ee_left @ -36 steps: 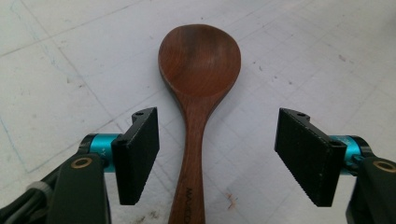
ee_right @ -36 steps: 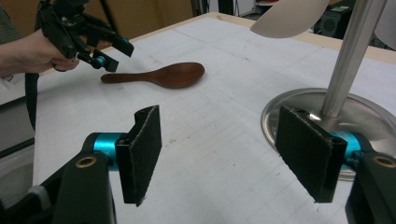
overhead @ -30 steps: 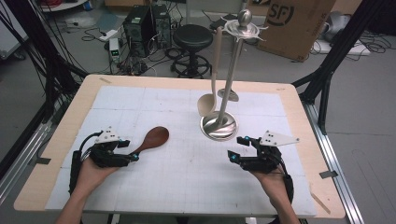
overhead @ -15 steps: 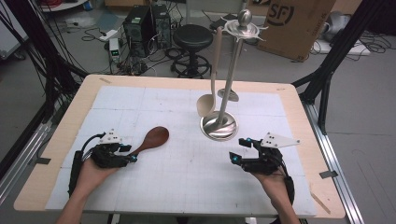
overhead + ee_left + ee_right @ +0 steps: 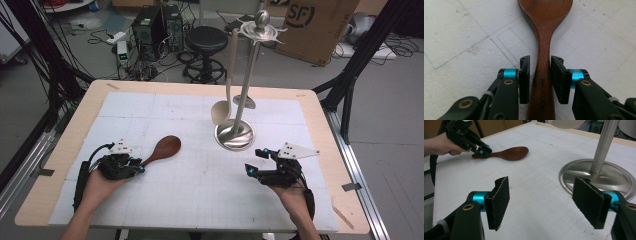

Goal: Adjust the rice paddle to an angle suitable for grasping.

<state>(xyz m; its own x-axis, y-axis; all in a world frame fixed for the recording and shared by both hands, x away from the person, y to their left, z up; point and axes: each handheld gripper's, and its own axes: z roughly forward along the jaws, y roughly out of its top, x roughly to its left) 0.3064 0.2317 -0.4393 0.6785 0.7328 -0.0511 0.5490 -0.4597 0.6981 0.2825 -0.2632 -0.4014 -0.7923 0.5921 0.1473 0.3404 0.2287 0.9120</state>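
I see the brown wooden spoon (image 5: pixel 161 151) lying flat on the white surface (image 5: pixel 200 200), to the left of the steel stand (image 5: pixel 235 134), its bowl pointing toward that stand. My left tool (image 5: pixel 540 76) straddles the spoon's handle, one jaw on each side, hard against the wood or nearly so. My right tool (image 5: pixel 547 203) hovers just in front of the stand's round base, jaws spread wide, holding nothing. A pale ladle (image 5: pixel 223 102) hangs from the stand.

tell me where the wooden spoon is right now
In the high view the wooden spoon lies flat on the table's left half, left of the metal stand, its handle between the jaws of the left gripper.
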